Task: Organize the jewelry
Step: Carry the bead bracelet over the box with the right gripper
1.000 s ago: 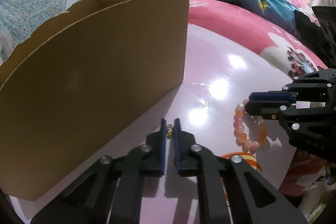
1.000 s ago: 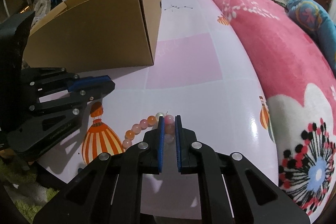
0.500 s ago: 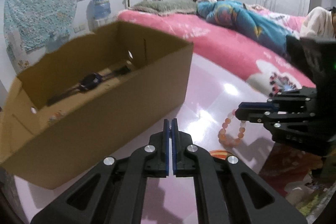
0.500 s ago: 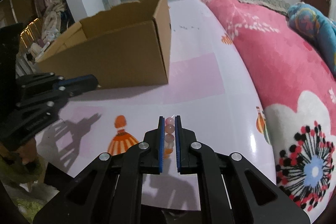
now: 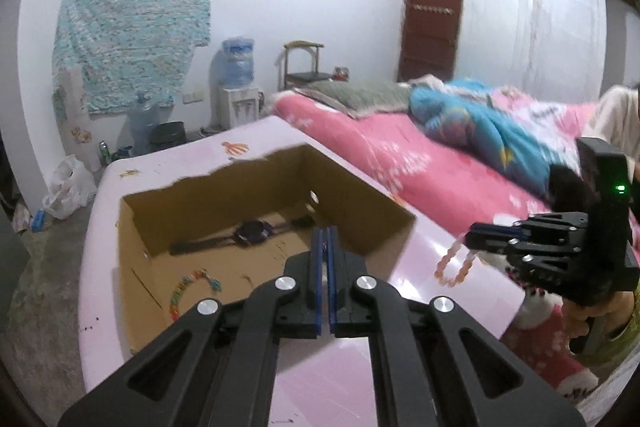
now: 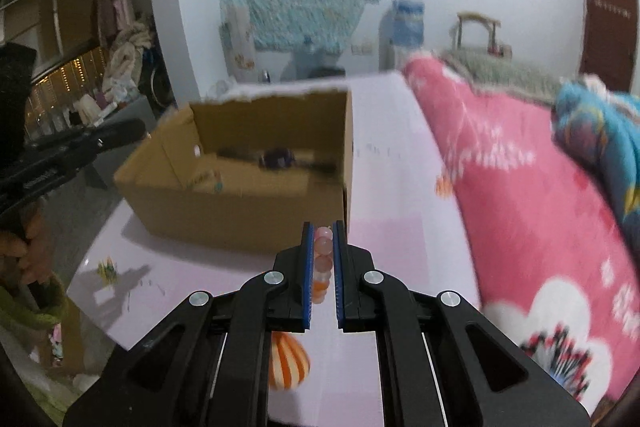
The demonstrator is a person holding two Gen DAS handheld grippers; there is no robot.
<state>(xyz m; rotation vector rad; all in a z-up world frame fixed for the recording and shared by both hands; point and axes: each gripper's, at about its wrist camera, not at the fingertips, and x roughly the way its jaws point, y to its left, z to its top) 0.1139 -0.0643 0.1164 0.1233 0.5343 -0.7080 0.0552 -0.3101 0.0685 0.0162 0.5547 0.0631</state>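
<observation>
In the left wrist view, the left gripper (image 5: 325,239) has risen from the pink table (image 5: 420,267) to hang above the near wall of the cardboard box (image 5: 360,215); its jaws are pressed together, and whether the small charm seen between them a second ago is still pinched there cannot be told. A watch (image 5: 252,233) and a coloured chain (image 5: 188,287) lie on the box floor. In the right wrist view, the right gripper (image 6: 323,247) is clamped on the pink bead bracelet (image 6: 323,255), now lifted clear of the table near the box's right corner. Dropping it into the box likely comes next.
</observation>
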